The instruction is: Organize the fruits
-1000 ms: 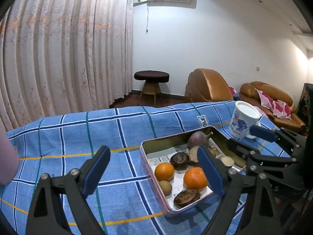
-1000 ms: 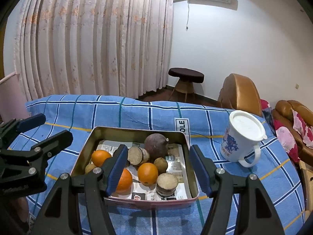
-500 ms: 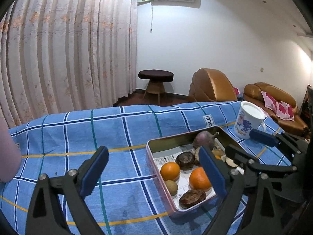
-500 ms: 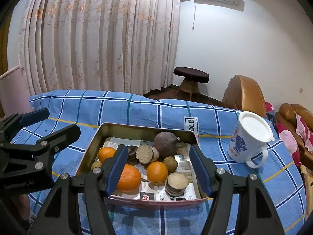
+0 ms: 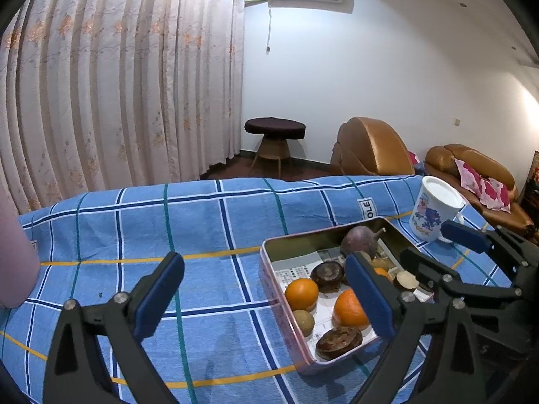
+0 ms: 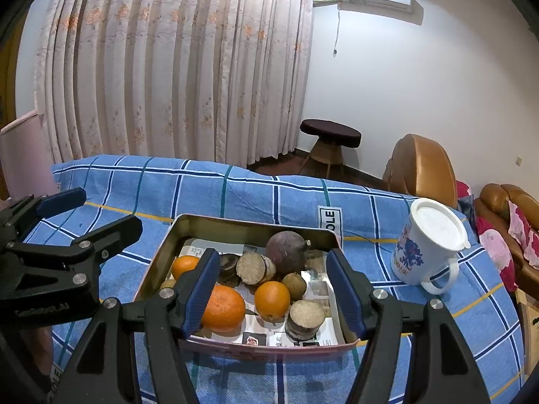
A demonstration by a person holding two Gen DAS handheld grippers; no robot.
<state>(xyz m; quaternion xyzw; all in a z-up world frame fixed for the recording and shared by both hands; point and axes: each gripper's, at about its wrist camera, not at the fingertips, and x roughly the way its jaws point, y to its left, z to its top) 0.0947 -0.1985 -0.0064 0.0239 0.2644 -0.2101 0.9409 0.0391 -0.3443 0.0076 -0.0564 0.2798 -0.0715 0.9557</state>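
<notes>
Right wrist view showed a shallow metal tin (image 6: 188,227) on the blue checked cloth (image 6: 235,192), holding three oranges (image 6: 272,299), one purple round fruit (image 6: 286,250) at twelve o'clock and several brown ones. One white lidded mug (image 6: 427,252) stood at three o'clock. Right gripper (image 6: 273,291) hovered half-spread, empty; left gripper (image 5: 266,298), angled downward, was opening over bare cloth, empty.
</notes>
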